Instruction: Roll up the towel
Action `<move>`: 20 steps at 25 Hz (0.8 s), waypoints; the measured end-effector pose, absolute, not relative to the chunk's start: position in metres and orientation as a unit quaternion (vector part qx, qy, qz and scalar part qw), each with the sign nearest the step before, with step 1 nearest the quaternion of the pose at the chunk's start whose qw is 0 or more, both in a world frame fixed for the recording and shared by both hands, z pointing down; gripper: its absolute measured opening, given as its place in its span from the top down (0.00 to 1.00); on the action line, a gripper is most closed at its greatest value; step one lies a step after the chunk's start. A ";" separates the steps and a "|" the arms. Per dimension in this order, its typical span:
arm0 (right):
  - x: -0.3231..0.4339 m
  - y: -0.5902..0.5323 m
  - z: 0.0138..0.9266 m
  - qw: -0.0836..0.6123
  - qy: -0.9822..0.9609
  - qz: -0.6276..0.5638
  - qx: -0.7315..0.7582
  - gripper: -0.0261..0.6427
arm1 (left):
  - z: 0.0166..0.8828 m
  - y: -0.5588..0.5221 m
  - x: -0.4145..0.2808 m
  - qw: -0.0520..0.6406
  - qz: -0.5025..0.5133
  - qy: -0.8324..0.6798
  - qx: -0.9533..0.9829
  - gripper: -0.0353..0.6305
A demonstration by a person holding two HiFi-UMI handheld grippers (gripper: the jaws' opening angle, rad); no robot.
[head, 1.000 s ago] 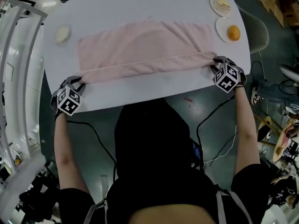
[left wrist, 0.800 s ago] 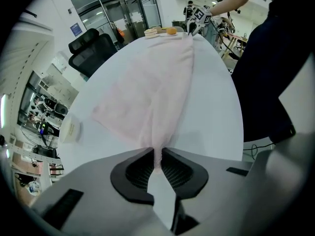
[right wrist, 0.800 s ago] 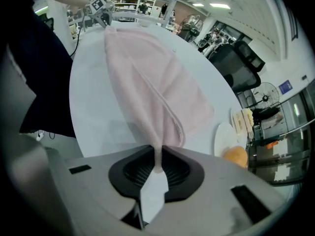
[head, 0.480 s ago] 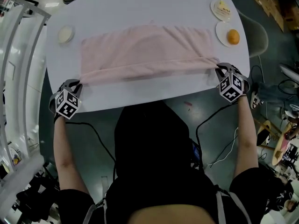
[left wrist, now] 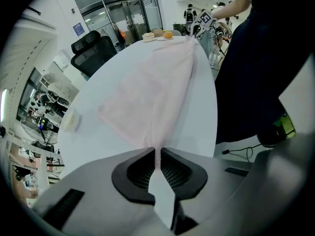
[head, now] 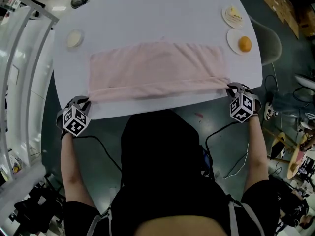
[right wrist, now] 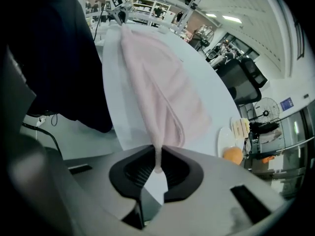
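A pink towel (head: 157,68) lies spread across the white table (head: 147,14), its near edge folded over into a long band. My left gripper (head: 87,100) is shut on the left end of that band, and the cloth (left wrist: 157,77) runs out from between the closed jaws (left wrist: 157,157). At the band's right end my right gripper (head: 229,88) is shut on it in the same way, with the towel (right wrist: 157,82) pinched between the pads (right wrist: 158,167). The band hangs taut between the two grippers, close to the table's near edge.
A small pale dish (head: 75,38) sits at the table's left. Two plates stand at the far right, one with an orange (head: 244,44) and one with a slice of food (head: 234,14). A chair (head: 271,39) stands beyond the right edge, and cables lie on the floor.
Both grippers have shifted slightly with the towel's folded edge held between them. The band now runs straighter and tauter than a second ago.
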State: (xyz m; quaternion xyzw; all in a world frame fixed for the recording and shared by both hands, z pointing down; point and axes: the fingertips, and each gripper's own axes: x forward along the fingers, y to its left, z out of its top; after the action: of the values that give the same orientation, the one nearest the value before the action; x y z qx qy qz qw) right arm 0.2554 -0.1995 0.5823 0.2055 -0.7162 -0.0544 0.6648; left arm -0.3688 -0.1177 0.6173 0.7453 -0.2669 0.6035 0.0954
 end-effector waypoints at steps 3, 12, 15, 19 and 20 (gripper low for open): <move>0.254 -0.197 0.582 0.664 -0.720 -0.038 0.200 0.91 | 0.615 -0.118 -0.368 0.105 0.594 -0.272 0.749 0.89; 0.249 -0.211 0.562 0.637 -0.746 0.027 0.192 0.91 | 0.588 -0.146 -0.373 0.118 0.562 -0.292 0.765 0.89; 0.250 -0.211 0.561 0.634 -0.750 0.047 0.185 0.91 | 0.583 -0.155 -0.371 0.118 0.559 -0.290 0.768 0.89; 0.252 -0.207 0.570 0.645 -0.744 0.097 0.148 0.91 | 0.584 -0.163 -0.374 0.127 0.565 -0.275 0.767 0.89; 0.252 -0.208 0.573 0.644 -0.744 0.110 0.139 0.91 | 0.585 -0.165 -0.376 0.130 0.568 -0.272 0.766 0.89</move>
State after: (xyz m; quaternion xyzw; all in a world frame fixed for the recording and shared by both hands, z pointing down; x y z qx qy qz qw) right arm 0.2522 -0.2080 0.5730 0.1393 -0.7440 0.1103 0.6441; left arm -0.3759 -0.1654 0.5854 0.7657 -0.2722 0.5680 0.1302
